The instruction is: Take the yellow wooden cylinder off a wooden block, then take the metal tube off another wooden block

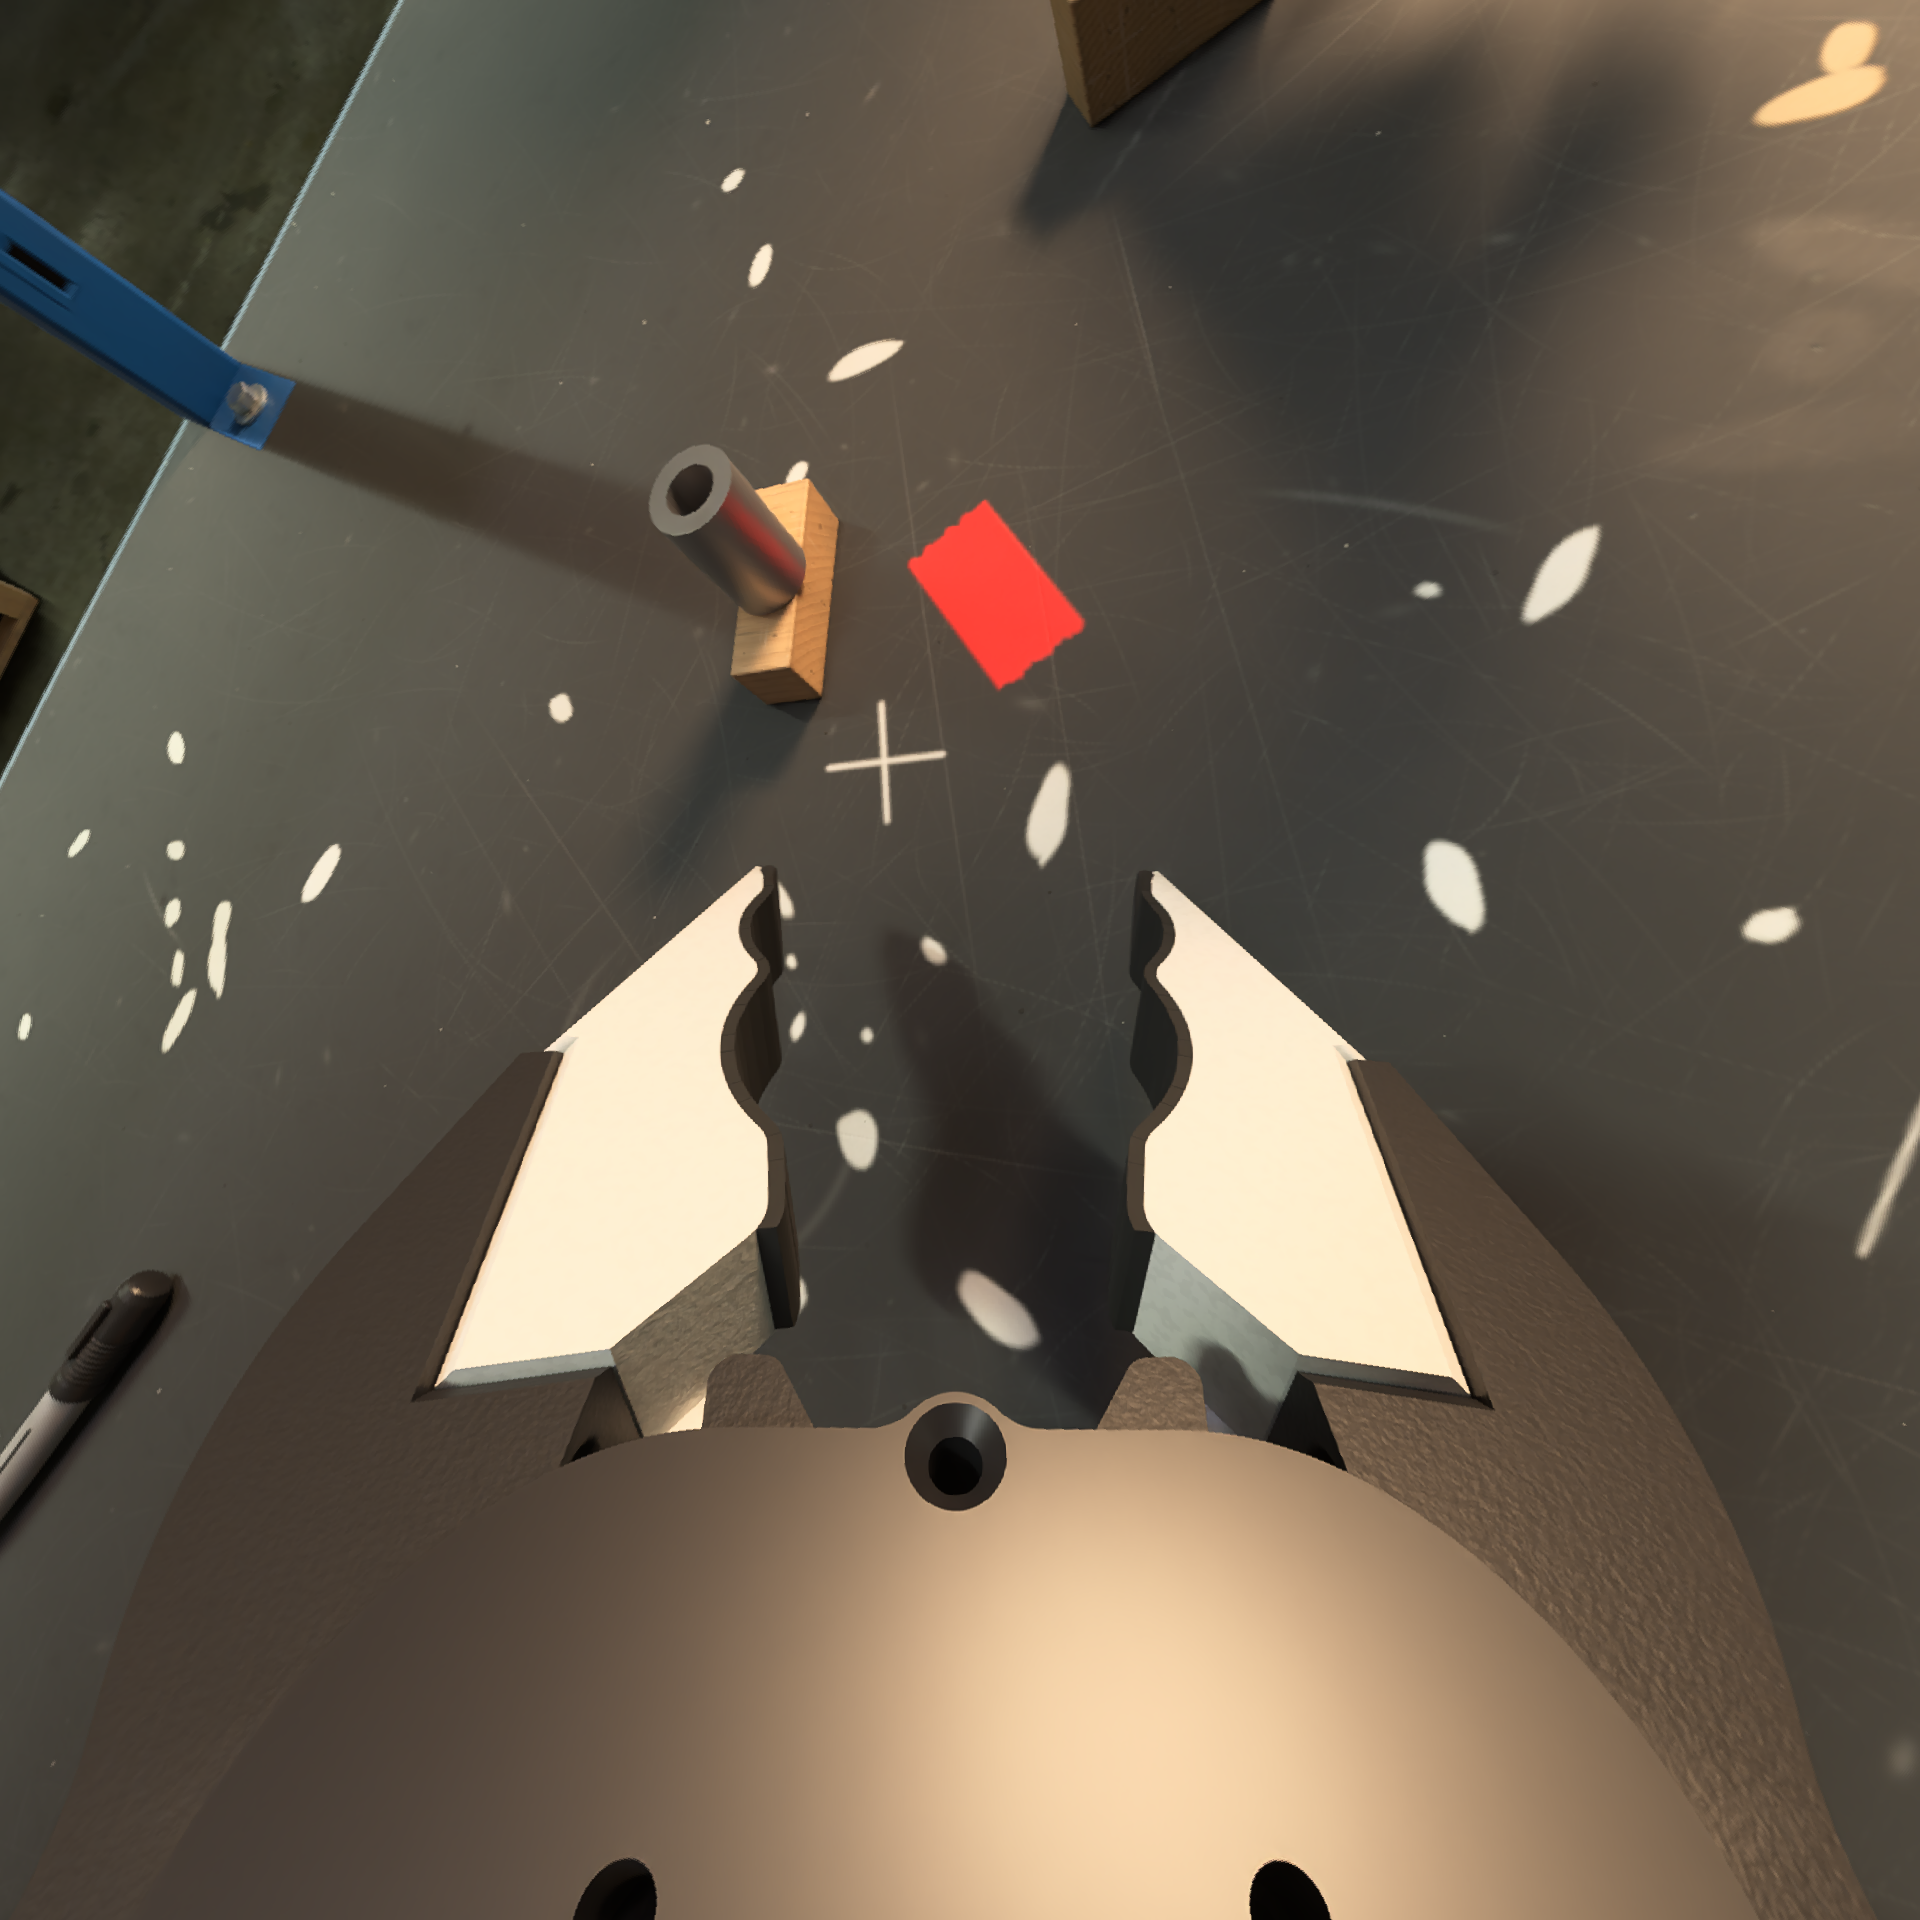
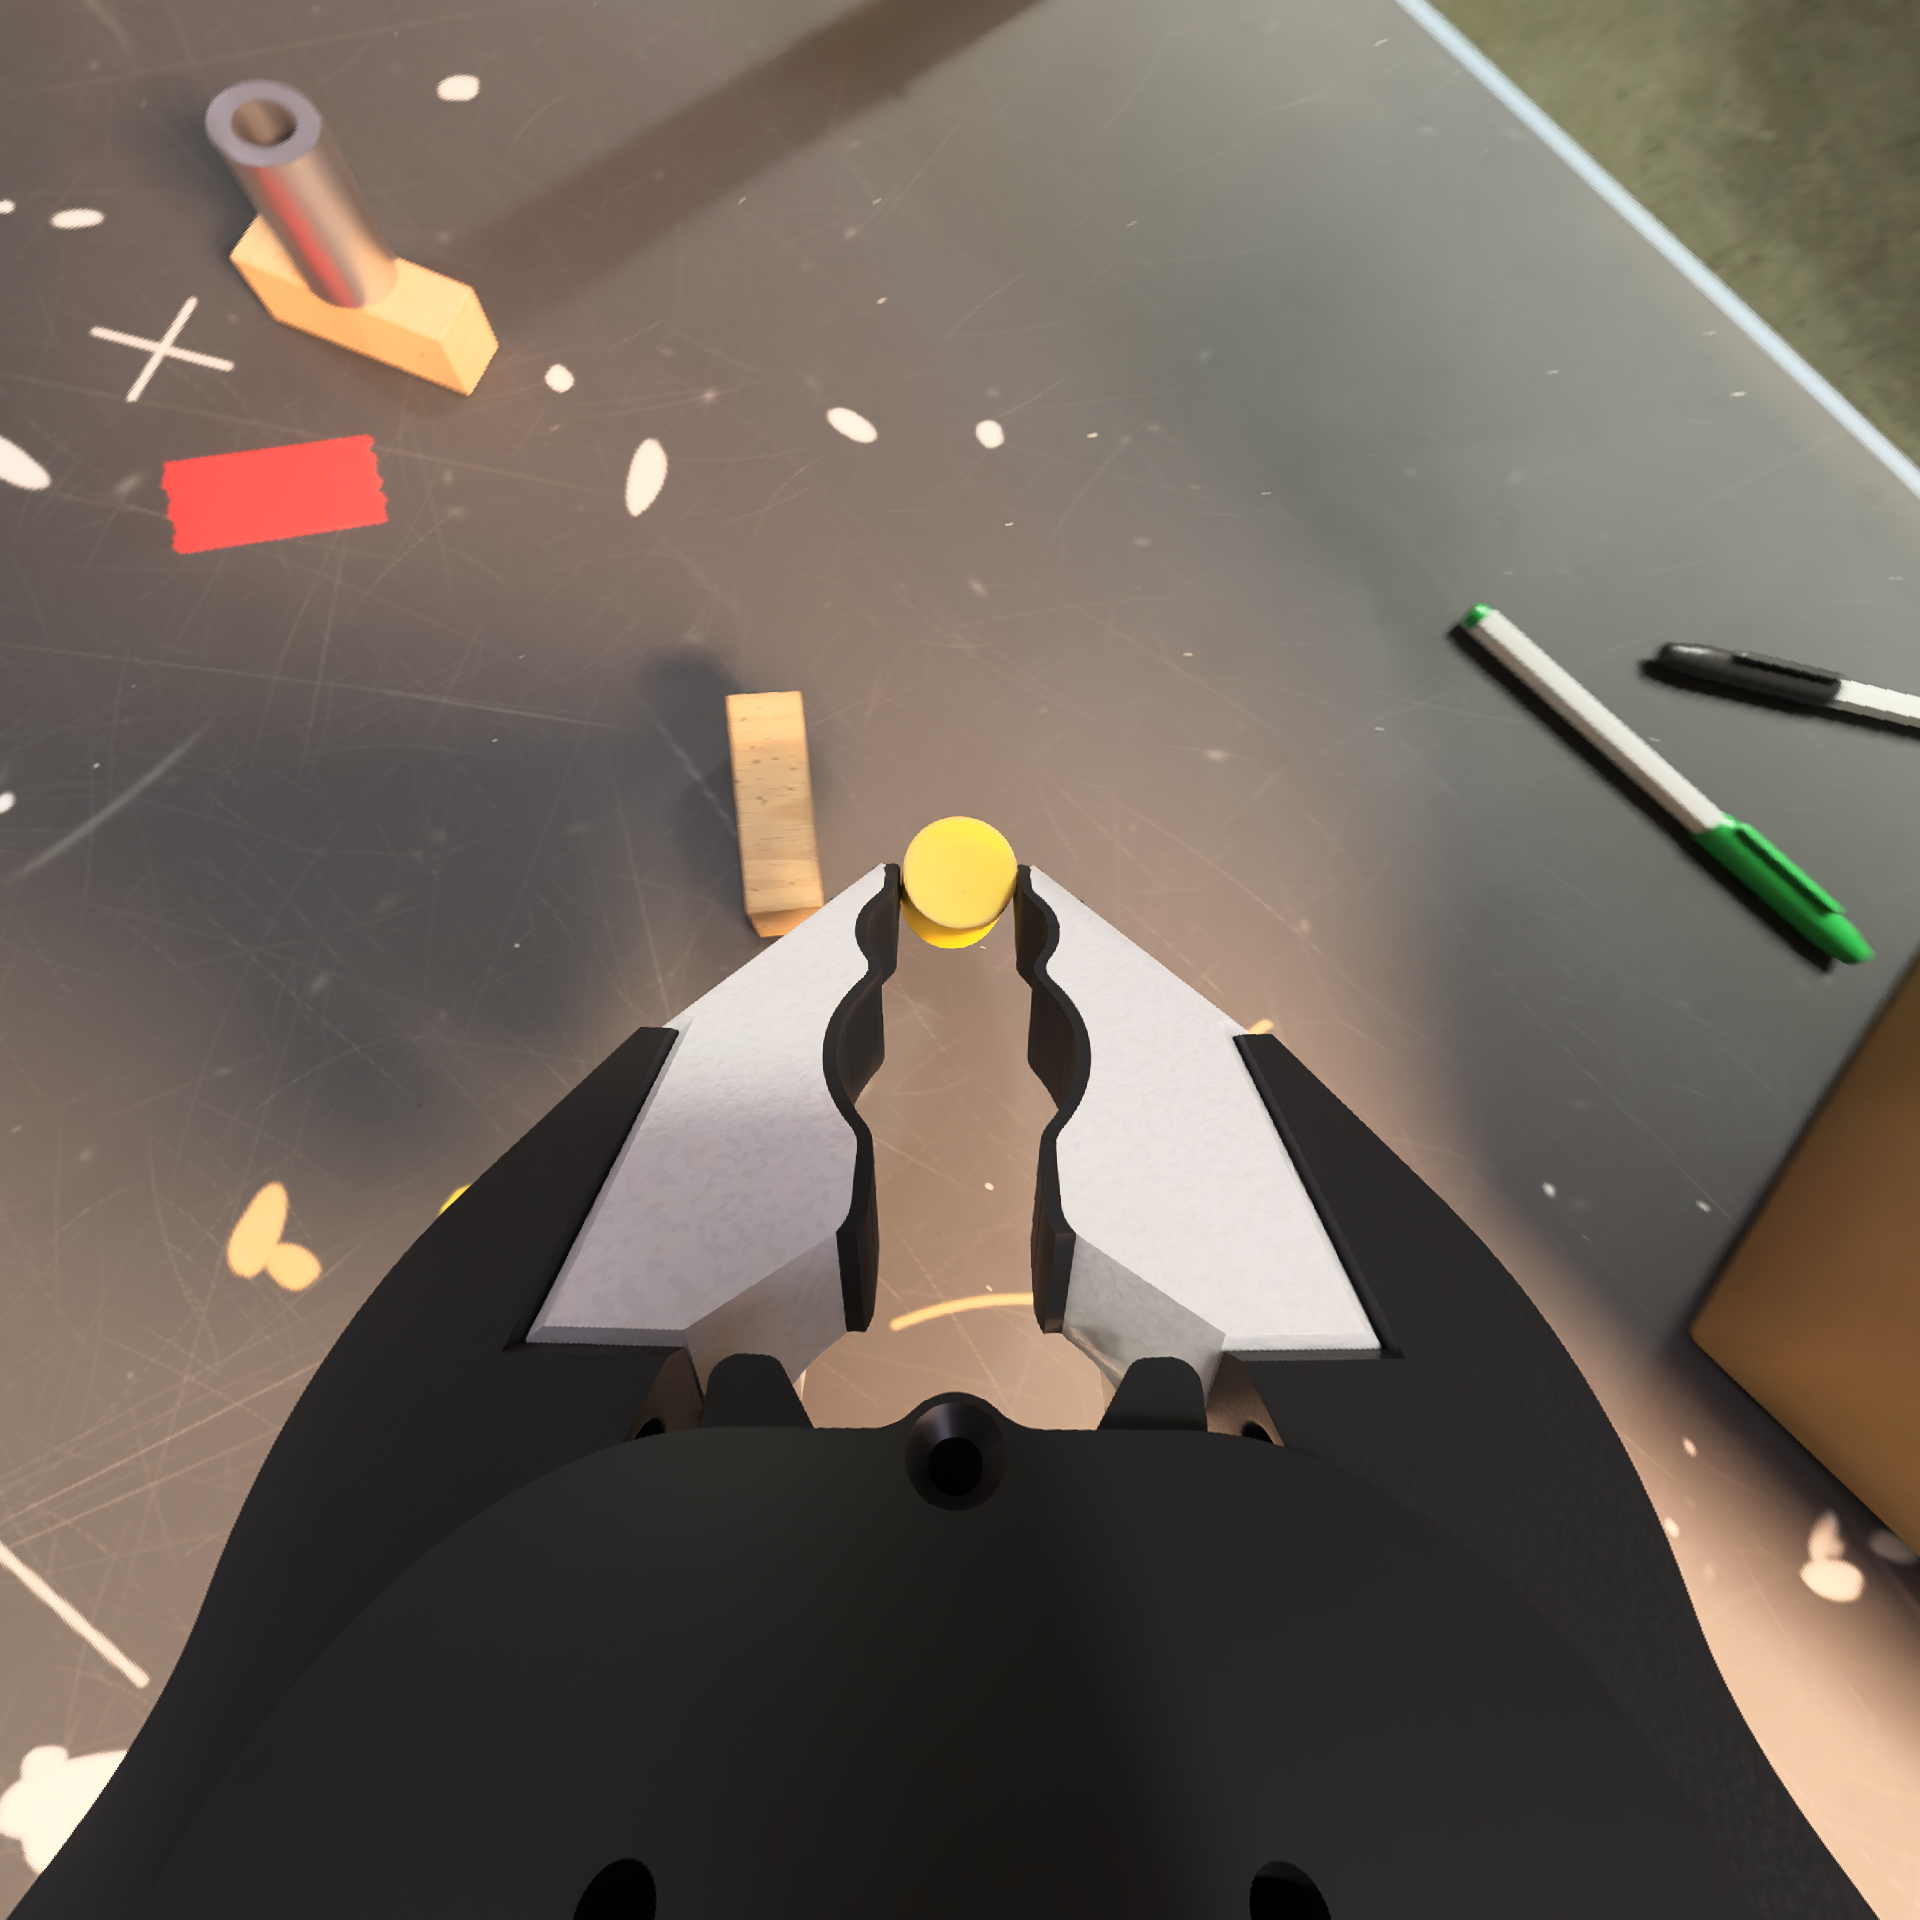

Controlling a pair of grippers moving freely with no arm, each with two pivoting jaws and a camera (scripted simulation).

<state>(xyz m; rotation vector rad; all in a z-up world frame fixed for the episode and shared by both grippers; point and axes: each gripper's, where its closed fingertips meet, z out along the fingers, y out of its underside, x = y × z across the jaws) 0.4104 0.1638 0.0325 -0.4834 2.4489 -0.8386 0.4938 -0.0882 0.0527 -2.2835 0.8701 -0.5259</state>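
My right gripper [image 2: 956, 883] is shut on the yellow wooden cylinder [image 2: 958, 878], seen end-on between the fingertips. A bare wooden block [image 2: 774, 805] lies on the dark table just left of the tips. The grey metal tube [image 2: 301, 197] stands upright on another wooden block [image 2: 384, 317] at the far left of the right wrist view. In the left wrist view the metal tube [image 1: 732, 540] stands on its wooden block [image 1: 795, 613] ahead and to the left of my left gripper [image 1: 956, 883], which is open and empty above the table.
A red tape patch [image 1: 995, 592] lies right of the tube's block, with a white cross mark [image 1: 885, 761] nearby. A green pen [image 2: 1662, 779] and a black pen [image 2: 1787, 681] lie at the right. A brown box [image 2: 1839, 1299] sits at the right edge. A blue bar [image 1: 135, 322] reaches over the table's left edge.
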